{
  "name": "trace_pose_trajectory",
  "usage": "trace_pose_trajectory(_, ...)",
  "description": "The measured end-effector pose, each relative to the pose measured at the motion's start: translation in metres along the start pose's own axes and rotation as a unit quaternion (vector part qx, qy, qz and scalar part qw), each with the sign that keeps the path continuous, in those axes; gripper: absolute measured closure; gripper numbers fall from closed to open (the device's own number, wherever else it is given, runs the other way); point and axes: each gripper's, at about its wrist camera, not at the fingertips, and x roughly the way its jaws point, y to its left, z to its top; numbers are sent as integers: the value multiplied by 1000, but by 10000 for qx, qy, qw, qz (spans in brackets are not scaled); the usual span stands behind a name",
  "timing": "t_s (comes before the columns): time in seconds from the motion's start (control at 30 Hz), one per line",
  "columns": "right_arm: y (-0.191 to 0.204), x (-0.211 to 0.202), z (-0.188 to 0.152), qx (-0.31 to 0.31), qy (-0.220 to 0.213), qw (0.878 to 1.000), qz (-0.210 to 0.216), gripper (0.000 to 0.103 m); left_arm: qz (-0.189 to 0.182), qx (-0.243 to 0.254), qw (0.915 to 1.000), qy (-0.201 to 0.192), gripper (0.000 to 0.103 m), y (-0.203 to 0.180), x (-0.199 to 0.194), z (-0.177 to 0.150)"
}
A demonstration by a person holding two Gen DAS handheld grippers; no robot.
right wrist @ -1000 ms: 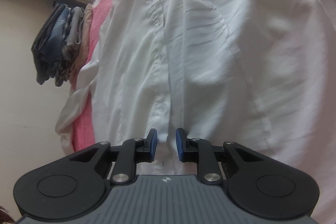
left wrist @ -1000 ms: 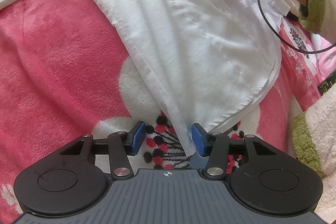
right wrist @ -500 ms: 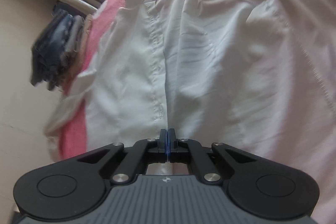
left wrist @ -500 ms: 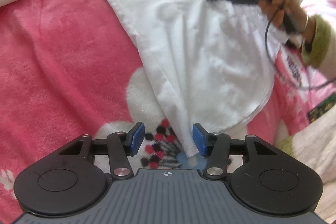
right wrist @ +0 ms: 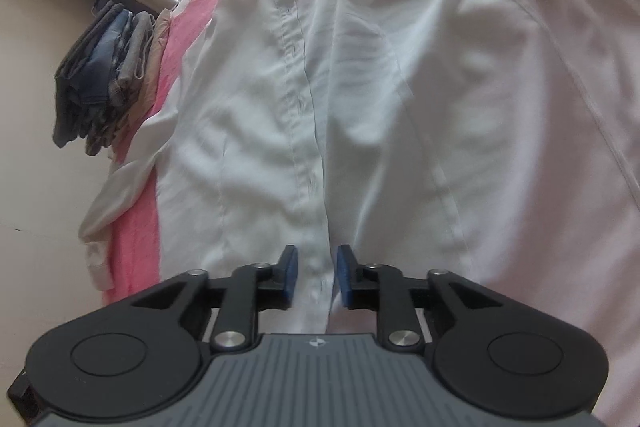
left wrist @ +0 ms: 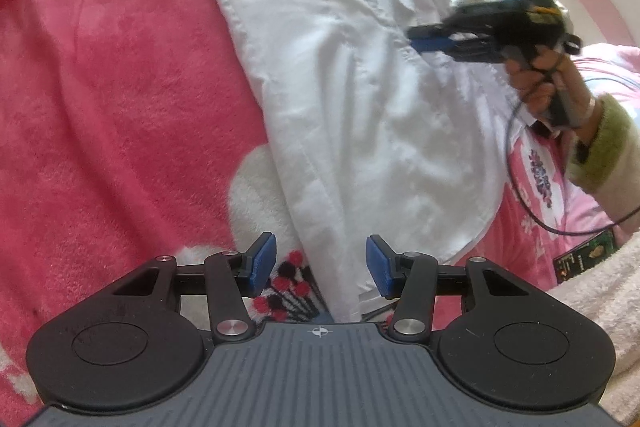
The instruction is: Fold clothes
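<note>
A: White shirt spread on pink blanket. Tongs?
B: Left tongs released, hem between pads, untouched. Right tongs opening over the placket, gripping nothing.

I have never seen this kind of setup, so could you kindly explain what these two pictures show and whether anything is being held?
There is no robot: a person holds a two-finger tool in each hand, each with a camera looking along its fingers. One picture is the left tool's view, the other the right tool's. A white shirt lies spread on a pink blanket. Its hem sits between the left tool's open fingers, ungripped. The right tool's jaws are opening with the button strip between them, so nothing is held. The person's hand carrying the right tool shows in the left view.
</note>
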Motion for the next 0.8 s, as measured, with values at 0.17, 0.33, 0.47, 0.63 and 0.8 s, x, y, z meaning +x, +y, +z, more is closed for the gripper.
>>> trace_pose_trajectory(0.17, -12, -22, -32, 184, 454, 9987, 160, 74, 112, 81, 9997, 201, 55, 6, 4, -3)
trace_pose_trajectory(0.33, -21, -35, -69, 226, 880, 9958, 145, 74, 129, 107, 9992, 375, 56, 12, 7, -7)
trace_pose_trajectory(0.47, -21, -36, -93, 39, 1076, 9941, 163, 80, 197, 256, 9986, 414, 59, 10, 10, -7)
trace_pose_trajectory(0.63, -12, -32, -108, -382, 1292, 9908, 93, 86, 350, 441, 9973, 462, 62, 7, 10, -9)
trace_pose_trajectory(0.8, 3, -32, -115, -1045, 1320, 9856, -148, 102, 552, 657, 9951, 482, 62, 0, 13, -11)
